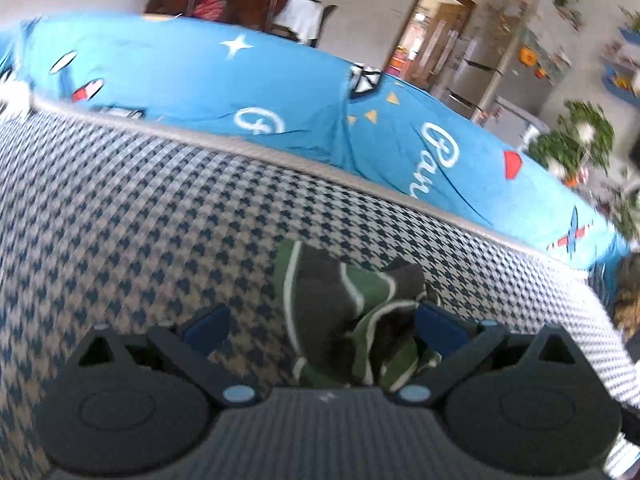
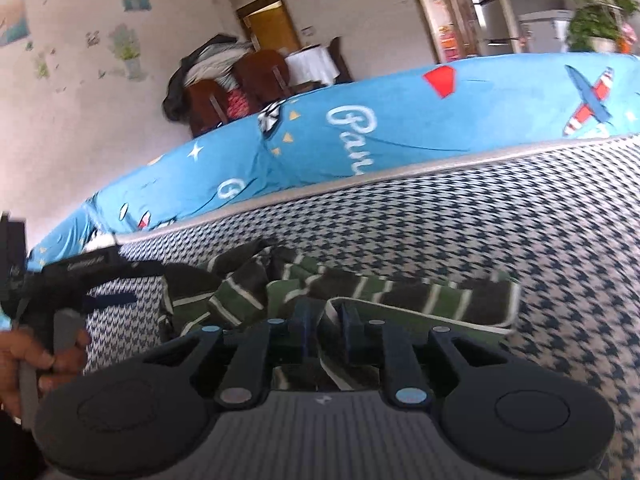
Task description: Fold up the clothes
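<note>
A green and dark grey striped garment (image 2: 360, 292) lies bunched on the houndstooth cloth (image 2: 500, 220). In the right wrist view my right gripper (image 2: 325, 320) is shut on the garment's white-edged hem, its blue pads pinching the fabric. Seen from the left wrist, my left gripper (image 1: 322, 326) stands open, its blue pads (image 1: 208, 326) wide apart, and the same garment (image 1: 344, 312) lies between them, nearer the right pad. The other gripper (image 2: 100, 280) also shows at the left of the right wrist view, held by a hand (image 2: 24, 364).
A blue bedsheet (image 1: 200, 80) printed with planes and white lettering covers the surface beyond the houndstooth cloth's grey edge. Behind stand brown chairs (image 2: 256, 76) heaped with clothes, a doorway, a fridge (image 2: 500, 8) and green plants (image 1: 576, 140).
</note>
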